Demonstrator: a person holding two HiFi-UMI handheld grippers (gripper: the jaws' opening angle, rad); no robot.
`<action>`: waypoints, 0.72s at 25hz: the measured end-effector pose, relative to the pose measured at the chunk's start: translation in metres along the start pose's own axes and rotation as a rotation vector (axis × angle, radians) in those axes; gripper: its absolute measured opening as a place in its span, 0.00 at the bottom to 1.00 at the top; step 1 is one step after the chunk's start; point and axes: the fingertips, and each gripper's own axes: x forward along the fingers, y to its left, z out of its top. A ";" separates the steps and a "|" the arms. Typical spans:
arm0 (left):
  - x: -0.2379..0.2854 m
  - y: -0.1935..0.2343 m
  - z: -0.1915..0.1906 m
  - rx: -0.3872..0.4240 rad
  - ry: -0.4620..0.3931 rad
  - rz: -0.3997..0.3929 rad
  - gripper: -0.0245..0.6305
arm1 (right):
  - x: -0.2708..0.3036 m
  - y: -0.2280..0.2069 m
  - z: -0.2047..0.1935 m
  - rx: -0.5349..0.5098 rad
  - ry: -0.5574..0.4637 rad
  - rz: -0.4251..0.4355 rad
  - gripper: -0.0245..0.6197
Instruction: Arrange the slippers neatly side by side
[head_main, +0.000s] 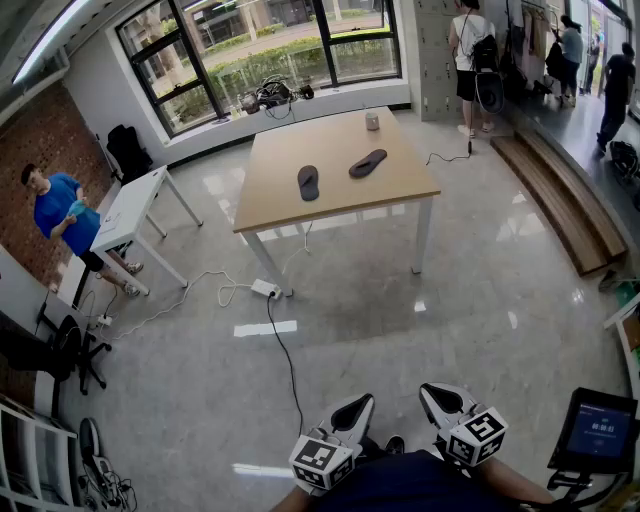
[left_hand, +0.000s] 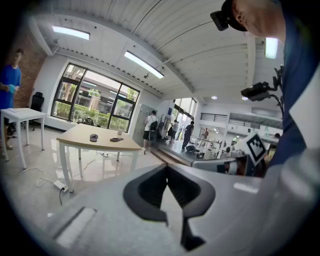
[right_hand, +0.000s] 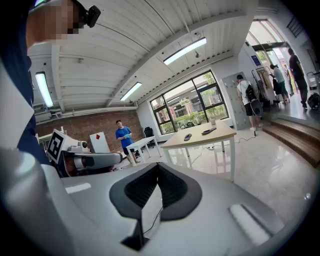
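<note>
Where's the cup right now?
In the head view, the cup stands near the table's far edge, right of centre, just beyond the right slipper.

Head view looks down; both gripper views face the distant table (head_main: 280, 170).

On my feed: the wooden table (head_main: 330, 140) bears a dark slipper (head_main: 308, 182) mid-table, a second slipper (head_main: 368, 163) lying apart, angled, and a cup (head_main: 372, 121) near the far edge.

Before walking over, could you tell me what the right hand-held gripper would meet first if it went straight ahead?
The way looks free over the floor; farther on, the right hand-held gripper would probably reach the wooden table, depth being unclear.
</note>
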 end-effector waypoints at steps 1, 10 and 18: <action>0.000 0.000 0.000 0.002 0.003 0.002 0.04 | 0.001 0.001 0.000 0.000 0.000 0.003 0.05; 0.015 0.021 0.002 -0.003 0.023 0.031 0.04 | 0.021 -0.010 0.004 0.008 0.016 0.008 0.05; 0.041 0.055 0.012 -0.013 0.025 0.022 0.04 | 0.050 -0.036 0.036 -0.021 -0.061 -0.060 0.05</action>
